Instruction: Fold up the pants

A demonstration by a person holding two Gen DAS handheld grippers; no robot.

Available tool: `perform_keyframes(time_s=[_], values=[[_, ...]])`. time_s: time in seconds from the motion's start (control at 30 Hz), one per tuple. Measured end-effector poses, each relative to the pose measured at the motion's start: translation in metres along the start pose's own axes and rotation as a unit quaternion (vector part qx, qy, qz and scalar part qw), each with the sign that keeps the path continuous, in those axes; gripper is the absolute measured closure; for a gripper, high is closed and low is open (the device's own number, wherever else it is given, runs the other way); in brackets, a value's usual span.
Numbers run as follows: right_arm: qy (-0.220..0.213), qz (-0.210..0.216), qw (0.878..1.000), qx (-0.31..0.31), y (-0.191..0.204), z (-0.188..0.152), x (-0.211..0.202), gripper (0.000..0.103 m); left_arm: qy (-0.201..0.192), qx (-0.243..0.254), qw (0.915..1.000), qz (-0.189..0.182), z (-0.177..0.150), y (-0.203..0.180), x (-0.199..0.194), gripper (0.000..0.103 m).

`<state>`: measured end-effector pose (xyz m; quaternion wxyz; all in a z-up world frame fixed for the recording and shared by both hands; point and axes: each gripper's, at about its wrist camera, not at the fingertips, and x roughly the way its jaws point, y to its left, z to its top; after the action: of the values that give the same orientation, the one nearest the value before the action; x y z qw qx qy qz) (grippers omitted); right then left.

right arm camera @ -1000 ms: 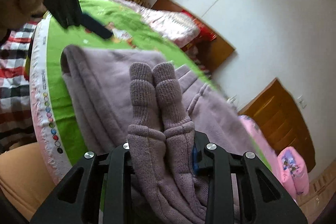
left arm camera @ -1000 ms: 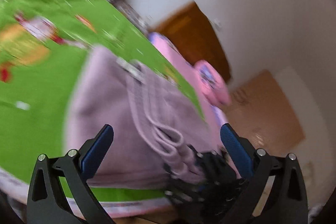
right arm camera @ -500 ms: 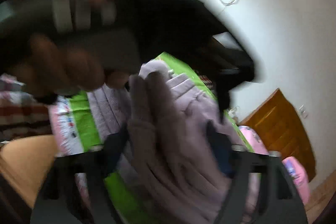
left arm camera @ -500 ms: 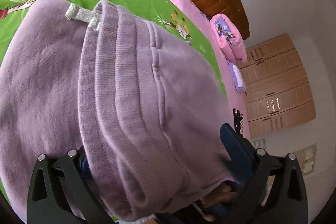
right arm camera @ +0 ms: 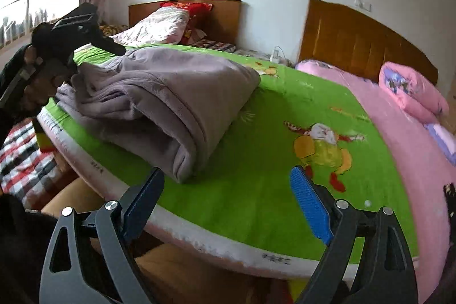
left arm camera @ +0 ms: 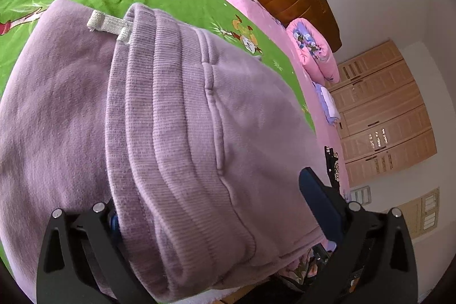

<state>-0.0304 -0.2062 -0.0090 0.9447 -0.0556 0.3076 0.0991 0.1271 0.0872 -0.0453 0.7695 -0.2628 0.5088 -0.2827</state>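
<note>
Well, here is how I read it.
Pants: the lilac pants [right arm camera: 159, 93] lie as a thick folded bundle near the edge of the green bedspread [right arm camera: 256, 190].
Left gripper: my left gripper [left arm camera: 208, 204] has the ribbed waistband end [left arm camera: 171, 133] lying between its wide-set fingers; whether the pads actually press the cloth I cannot tell.
Right gripper: my right gripper [right arm camera: 228, 204] hangs apart from the bundle over bare bedspread, jaws opening, nothing between them.
Done: I judge the main folds finished, several layers stacked.
Left: the near end bulges loosely, so I would tidy or press it flat, then free the left side.
</note>
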Motion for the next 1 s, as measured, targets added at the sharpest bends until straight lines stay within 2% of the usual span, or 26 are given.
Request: perform_keyframes(time_s=[0.07, 0.13, 0.2, 0.23, 0.27, 0.33, 0.43, 0.5, 0.57, 0.63, 0.73, 0.77, 0.8, 0.83, 0.87, 0.9, 1.0], values=[[-0.001, 0.002, 1.000, 0.009, -0.001, -0.001, 0.007, 0.017, -0.004, 0.008, 0.9999, 0.011, -0.002, -0.004, 0.001, 0.002], [0.007, -0.020, 1.000, 0.001, 0.009, 0.007, 0.027, 0.017, -0.008, 0.014, 0.9996, 0.022, -0.003, -0.008, 0.002, 0.005], [0.019, -0.027, 0.999, -0.004, 0.020, 0.012, 0.040, 0.017, -0.020, 0.030, 0.9966, 0.074, -0.005, -0.016, 0.001, 0.044], [0.025, -0.033, 0.999, -0.004, 0.022, 0.014, 0.045, 0.017, -0.029, 0.059, 0.9913, 0.114, -0.005, -0.027, -0.002, 0.072], [0.031, -0.039, 0.999, -0.003, 0.024, 0.014, 0.048, 0.017, -0.039, 0.081, 0.9893, 0.115, -0.007, -0.040, -0.009, 0.080], [0.040, -0.044, 0.998, -0.006, 0.028, 0.013, 0.052, 0.017, -0.059, 0.126, 0.9852, 0.100, -0.004, -0.071, -0.029, 0.082], [0.044, -0.070, 0.996, -0.012, 0.028, 0.014, 0.055, 0.017, -0.106, 0.170, 0.9783, 0.054, 0.010, -0.116, -0.078, 0.082], [0.046, -0.072, 0.996, -0.008, 0.025, 0.015, 0.056, 0.017, -0.128, 0.182, 0.9742, 0.037, 0.015, -0.129, -0.105, 0.082], [0.040, -0.072, 0.996, -0.017, 0.027, 0.014, 0.054, 0.017, -0.147, 0.182, 0.9713, 0.042, 0.017, -0.125, -0.126, 0.082], [0.038, -0.076, 0.996, -0.026, 0.030, 0.013, 0.054, 0.017, -0.152, 0.155, 0.9751, 0.048, 0.015, -0.098, -0.133, 0.082], [0.041, -0.074, 0.995, -0.046, 0.034, 0.008, 0.056, 0.017, -0.136, 0.051, 0.9857, 0.086, -0.004, -0.004, -0.115, 0.081], [0.039, -0.070, 0.996, -0.046, 0.035, 0.007, 0.056, 0.017, -0.124, 0.003, 0.9884, 0.087, -0.014, 0.036, -0.102, 0.081], [0.039, -0.067, 0.996, -0.046, 0.035, 0.007, 0.056, 0.017, -0.120, -0.040, 0.9897, 0.068, -0.026, 0.072, -0.090, 0.080], [0.039, -0.070, 0.995, -0.051, 0.037, 0.008, 0.055, 0.017, -0.138, -0.055, 0.9887, 0.021, -0.034, 0.091, -0.089, 0.080], [0.039, -0.071, 0.995, -0.056, 0.037, 0.008, 0.056, 0.017, -0.161, -0.068, 0.9840, -0.035, -0.042, 0.105, -0.092, 0.080], [0.039, -0.071, 0.995, -0.059, 0.038, 0.008, 0.055, 0.017, -0.165, -0.071, 0.9829, -0.041, -0.043, 0.107, -0.093, 0.080], [0.037, -0.075, 0.995, -0.055, 0.039, 0.010, 0.053, 0.017, -0.162, -0.027, 0.9861, 0.024, -0.033, 0.077, -0.098, 0.081]])
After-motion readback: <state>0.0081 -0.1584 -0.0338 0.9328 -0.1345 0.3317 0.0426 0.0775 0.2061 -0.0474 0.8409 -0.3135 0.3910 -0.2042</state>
